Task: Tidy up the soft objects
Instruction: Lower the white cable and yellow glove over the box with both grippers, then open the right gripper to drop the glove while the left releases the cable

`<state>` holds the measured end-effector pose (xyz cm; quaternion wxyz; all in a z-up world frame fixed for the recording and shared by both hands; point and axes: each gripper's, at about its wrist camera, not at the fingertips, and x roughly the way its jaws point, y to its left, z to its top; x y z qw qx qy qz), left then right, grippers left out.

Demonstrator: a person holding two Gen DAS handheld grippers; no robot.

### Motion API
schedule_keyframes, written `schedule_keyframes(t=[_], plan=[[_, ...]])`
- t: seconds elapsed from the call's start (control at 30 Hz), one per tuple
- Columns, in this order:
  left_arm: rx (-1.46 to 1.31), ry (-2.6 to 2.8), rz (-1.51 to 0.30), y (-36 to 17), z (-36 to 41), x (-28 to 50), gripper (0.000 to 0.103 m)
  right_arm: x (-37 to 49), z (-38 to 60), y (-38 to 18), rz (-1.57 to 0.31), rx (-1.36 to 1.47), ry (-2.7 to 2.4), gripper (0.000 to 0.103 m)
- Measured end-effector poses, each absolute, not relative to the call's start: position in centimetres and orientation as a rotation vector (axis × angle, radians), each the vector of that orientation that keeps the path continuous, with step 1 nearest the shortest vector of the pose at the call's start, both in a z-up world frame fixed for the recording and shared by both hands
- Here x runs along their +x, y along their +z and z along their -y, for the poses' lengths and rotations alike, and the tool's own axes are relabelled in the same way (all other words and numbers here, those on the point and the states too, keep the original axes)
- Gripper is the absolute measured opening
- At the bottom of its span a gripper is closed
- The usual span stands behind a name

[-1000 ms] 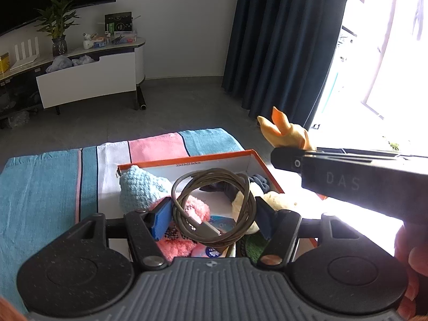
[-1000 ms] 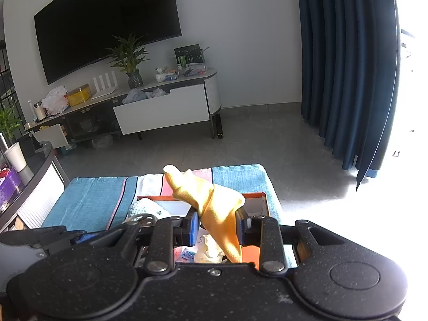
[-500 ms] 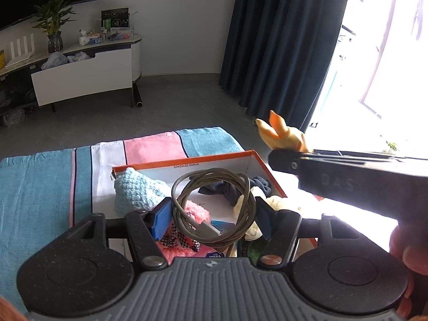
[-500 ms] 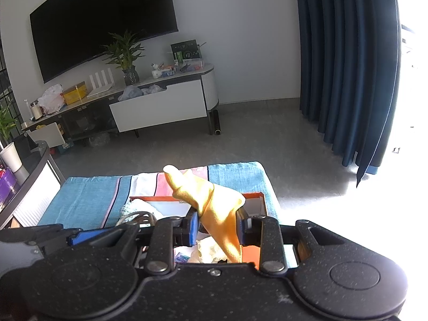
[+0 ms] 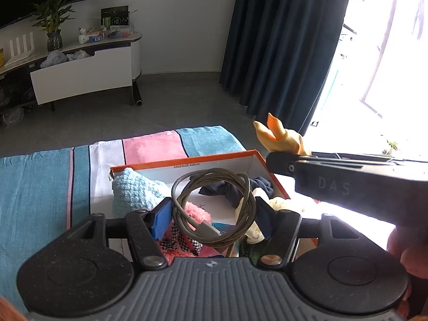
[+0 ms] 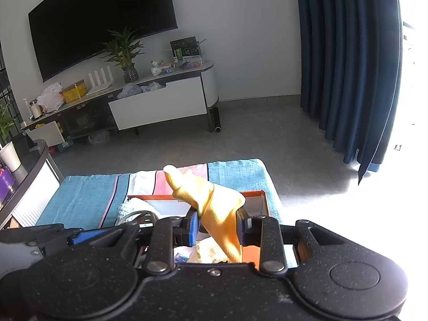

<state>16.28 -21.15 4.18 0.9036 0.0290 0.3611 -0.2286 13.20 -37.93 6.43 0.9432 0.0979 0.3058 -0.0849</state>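
In the left wrist view, a coiled grey charging cable point(image 5: 212, 208) was seen pinched between the blue-padded fingers of the left gripper point(image 5: 212, 214), held above an orange-rimmed white cardboard box point(image 5: 187, 160) that lay on a striped teal, pink and white cloth point(image 5: 40, 187). Inside the box, a pale blue knitted piece point(image 5: 133, 190) was found at ten o'clock, a fluffy pink item point(image 5: 199, 214) just beneath the coil, and dark navy fabric point(image 5: 240, 190) at two o'clock. The cable was judged light and springy, best gripped across the bundled loops so that it would not unwind. In the right wrist view, a limp yellow rubber glove point(image 6: 214, 208) was clamped by the right gripper point(image 6: 218, 230), its fingers pointing toward eleven o'clock over the box. The glove was judged soft, light and slightly slippery, best held at the bunched palm.
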Motion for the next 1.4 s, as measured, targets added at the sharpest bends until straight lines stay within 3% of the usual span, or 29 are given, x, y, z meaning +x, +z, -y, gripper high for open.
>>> schedule_keyframes(t=[1.03,1.17,1.2,1.23,1.4], plan=[[0.070,-0.481,-0.743,4.1,21.5,17.3,0.066,14.5,38.3,5.2,-0.641,0.209,-0.179,0.036],[0.071,-0.488,-0.747,4.0,21.7,17.2,0.066,15.0,38.2,4.9,-0.644,0.210,-0.178,0.039],[0.072,-0.489,-0.747,4.0,21.7,17.1,0.066,15.1,38.2,4.8,-0.643,0.211,-0.175,0.049],[0.072,-0.490,-0.747,3.9,21.6,17.1,0.066,15.2,38.2,4.8,-0.643,0.212,-0.169,0.053],[0.072,-0.495,-0.755,3.7,21.4,16.7,0.066,15.3,38.2,4.5,-0.651,0.220,-0.156,0.058]])
